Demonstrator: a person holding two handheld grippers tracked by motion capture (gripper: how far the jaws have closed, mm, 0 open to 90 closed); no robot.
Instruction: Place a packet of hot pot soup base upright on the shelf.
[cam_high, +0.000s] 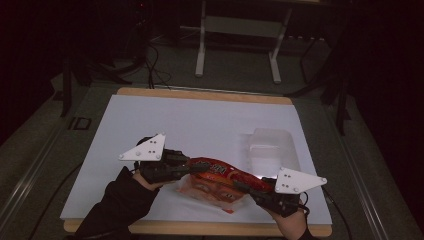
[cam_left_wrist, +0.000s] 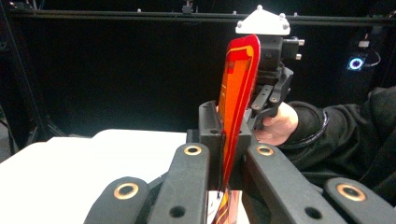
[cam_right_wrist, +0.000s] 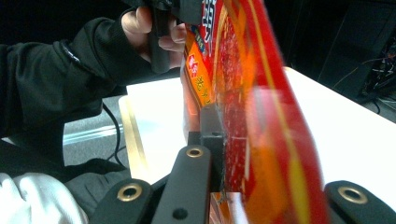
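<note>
**Glossy snack bag held at both ends over the white table**

Black jaw links with brass-coloured rivets are seen closest in the left gripper view, where the left gripper (cam_left_wrist: 227, 140) is clamped narrowly on the thin sealed edge of a red and orange snack bag (cam_left_wrist: 238, 88). The bag's film is shiny and smooth, printed with yellow bands, and is seen edge-on as a tall, slightly curved blade. Its far end is pinched by the right gripper (cam_left_wrist: 266, 100), matte black and angular, topped by a grey three-cornered plate and carried by a hand (cam_left_wrist: 276, 125) in a dark knitted sleeve.

From the high view, the bag (cam_high: 220, 177) is stretched between the left gripper (cam_high: 192, 169) and the right gripper (cam_high: 247, 187), above the near edge of the table (cam_high: 175, 120). The tabletop is flat, matte white, and rimmed with pale wood. A clear plastic container (cam_high: 270, 145), boxy with rounded corners, is set just beyond the bag on the right half of the table.

In the right gripper view, the bag (cam_right_wrist: 252, 93) is blurred close up, its crinkled foil surface gripped by the right gripper (cam_right_wrist: 224, 140), whose far jaw is hidden behind the film.
</note>
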